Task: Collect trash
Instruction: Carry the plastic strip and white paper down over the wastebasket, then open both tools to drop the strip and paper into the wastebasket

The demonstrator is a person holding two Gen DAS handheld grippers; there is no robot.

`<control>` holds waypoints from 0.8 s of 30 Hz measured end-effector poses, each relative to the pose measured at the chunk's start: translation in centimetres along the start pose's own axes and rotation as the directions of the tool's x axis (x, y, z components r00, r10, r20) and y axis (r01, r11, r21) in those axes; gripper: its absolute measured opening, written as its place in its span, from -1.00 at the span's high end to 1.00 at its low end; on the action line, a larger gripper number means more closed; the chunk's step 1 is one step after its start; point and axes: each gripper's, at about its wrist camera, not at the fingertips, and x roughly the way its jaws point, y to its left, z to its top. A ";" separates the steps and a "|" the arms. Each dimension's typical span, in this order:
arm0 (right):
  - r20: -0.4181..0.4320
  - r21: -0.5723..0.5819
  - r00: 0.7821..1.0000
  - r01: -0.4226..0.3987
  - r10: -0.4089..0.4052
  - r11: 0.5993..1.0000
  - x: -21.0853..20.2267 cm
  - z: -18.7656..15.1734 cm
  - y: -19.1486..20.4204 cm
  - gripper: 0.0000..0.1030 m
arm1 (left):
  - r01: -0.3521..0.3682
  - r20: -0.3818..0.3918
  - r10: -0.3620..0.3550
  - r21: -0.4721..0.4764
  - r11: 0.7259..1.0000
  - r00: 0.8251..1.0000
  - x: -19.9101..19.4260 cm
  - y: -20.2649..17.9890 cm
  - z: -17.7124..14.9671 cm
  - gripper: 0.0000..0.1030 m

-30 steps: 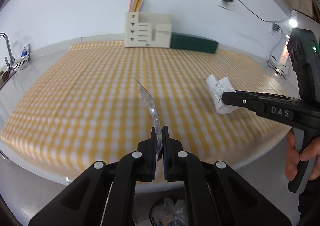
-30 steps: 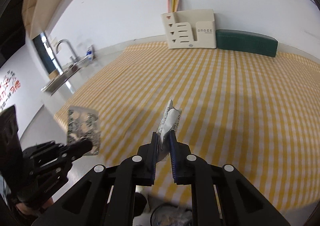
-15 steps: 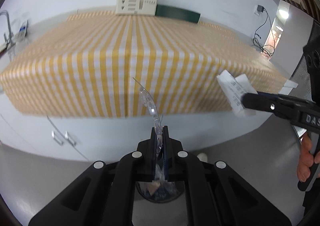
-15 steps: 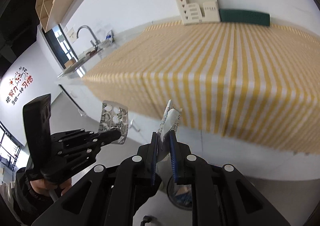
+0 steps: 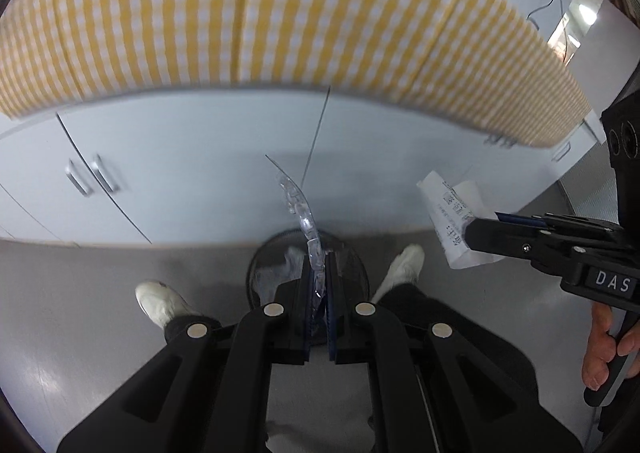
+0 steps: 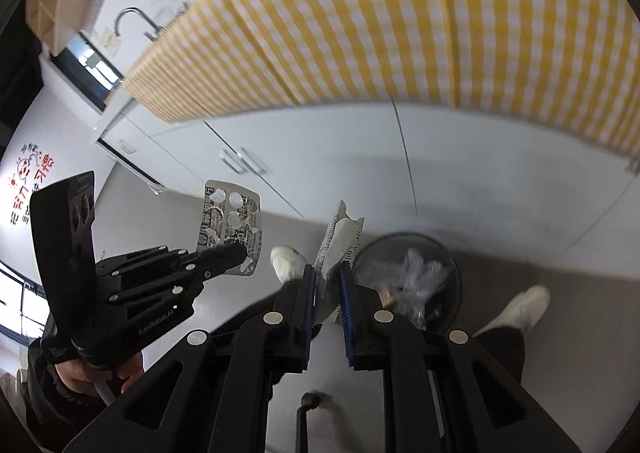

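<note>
Blister pack [image 5: 300, 213] stands upright, clamped by left gripper [image 5: 319, 285]; right gripper [image 6: 328, 281] pinches paper wrapper [image 6: 340, 237].

A grey floor [image 5: 80, 293] carries a round black mesh bin [image 6: 448, 253], standing near the foot of the white cabinet fronts [image 5: 200, 157]. Two white shoes [image 5: 158, 299] rest on the floor either side of the bin. A yellow checked cloth [image 5: 280, 13] overhangs the counter edge.

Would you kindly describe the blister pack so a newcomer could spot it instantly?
Below the yellow checked tablecloth and white cabinet doors, the left gripper pinches a flat silver foil blister pack. Unlike the white printed paper wrapper beside it, it has punched-out pill pockets.
</note>
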 end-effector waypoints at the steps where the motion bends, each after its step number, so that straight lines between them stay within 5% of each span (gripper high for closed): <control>1: -0.010 0.014 1.000 -0.002 0.002 1.000 0.7 -0.2 -0.5 0.67 | -0.005 -0.011 0.005 0.003 1.000 1.000 0.8 0.0 -0.3 0.88; 24: -0.263 0.186 0.965 0.028 0.022 0.982 14.3 -2.3 -8.0 0.55 | 0.050 -0.271 -0.023 0.093 0.994 0.962 16.8 0.7 -4.5 0.88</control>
